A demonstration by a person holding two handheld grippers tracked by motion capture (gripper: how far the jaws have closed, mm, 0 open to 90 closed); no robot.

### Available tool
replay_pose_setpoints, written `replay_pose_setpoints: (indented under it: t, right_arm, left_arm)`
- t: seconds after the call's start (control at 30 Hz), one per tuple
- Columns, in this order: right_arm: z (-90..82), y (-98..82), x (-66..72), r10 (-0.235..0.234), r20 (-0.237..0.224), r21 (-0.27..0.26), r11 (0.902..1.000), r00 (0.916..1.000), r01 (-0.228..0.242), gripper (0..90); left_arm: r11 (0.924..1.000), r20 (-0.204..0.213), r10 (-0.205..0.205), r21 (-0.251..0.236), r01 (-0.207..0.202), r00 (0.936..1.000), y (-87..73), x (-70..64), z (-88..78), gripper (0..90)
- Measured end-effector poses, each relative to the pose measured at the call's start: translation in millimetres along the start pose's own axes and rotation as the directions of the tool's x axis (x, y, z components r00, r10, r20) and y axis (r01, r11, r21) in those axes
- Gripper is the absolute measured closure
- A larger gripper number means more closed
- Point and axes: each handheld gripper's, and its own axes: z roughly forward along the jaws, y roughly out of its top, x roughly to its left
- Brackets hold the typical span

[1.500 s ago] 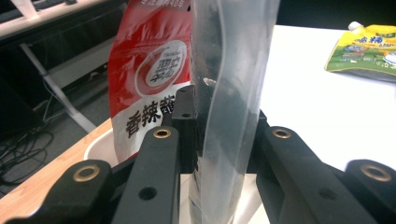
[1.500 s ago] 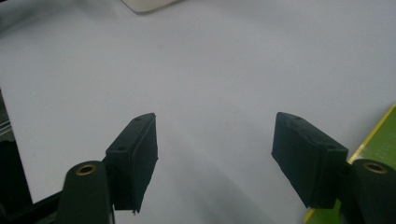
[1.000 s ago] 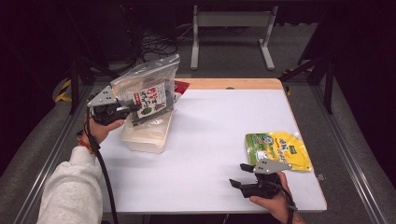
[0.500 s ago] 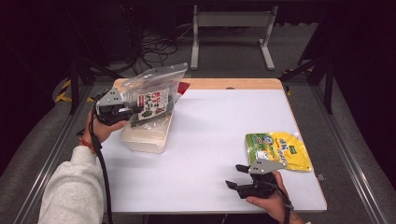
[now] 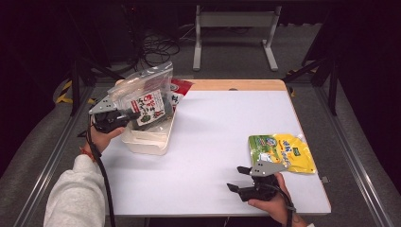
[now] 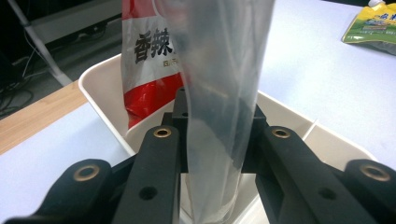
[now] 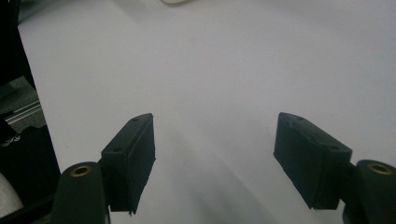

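High view: the camera stood above the person's side of the white table (image 5: 222, 142) and looked forward and down, far enough off to take in the whole tabletop and the dark floor beyond it. Left gripper view: the camera rode on the left gripper (image 5: 111, 118), very near its jaws, and faced across the cream bin (image 6: 100, 88) toward the table's far corner, where the yellow-green pouch (image 6: 373, 25) lay; both the bin (image 5: 146, 139) and the pouch (image 5: 281, 152) appeared also from above. Right gripper view: the camera rode on the right gripper (image 7: 215, 163), close above the bare tabletop (image 7: 224, 70), and shared that white surface with the high view.
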Motion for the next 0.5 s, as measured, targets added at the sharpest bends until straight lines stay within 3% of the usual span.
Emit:
replay_pose_setpoints:
  t: [0.27, 0.3, 0.5]
  right_arm:
    - [-3.0, 0.5, -3.3, -0.006, 0.03, 0.0, 1.0, 0.9995, 0.006, 28.2]
    - [-6.6, -0.4, -6.8, 0.003, 0.045, -0.005, 1.0, 0.999, -0.002, 28.2]
    - [-17.0, -0.7, -14.0, 0.016, 0.078, -0.024, 0.9996, 0.9968, -0.014, 28.3]
  left_arm:
    - [0.9996, -0.058, -0.022, -0.018, 0.021, 0.9981, -3.9, -7.1, -1.2, 69.0]
    - [0.9992, -0.076, -0.03, -0.029, 0.028, 0.9966, -4.6, -10.4, -2.0, 62.5]
    - [0.9955, -0.082, -0.06, -0.078, 0.053, 0.9949, -8.7, -18.8, -11.0, 58.6]
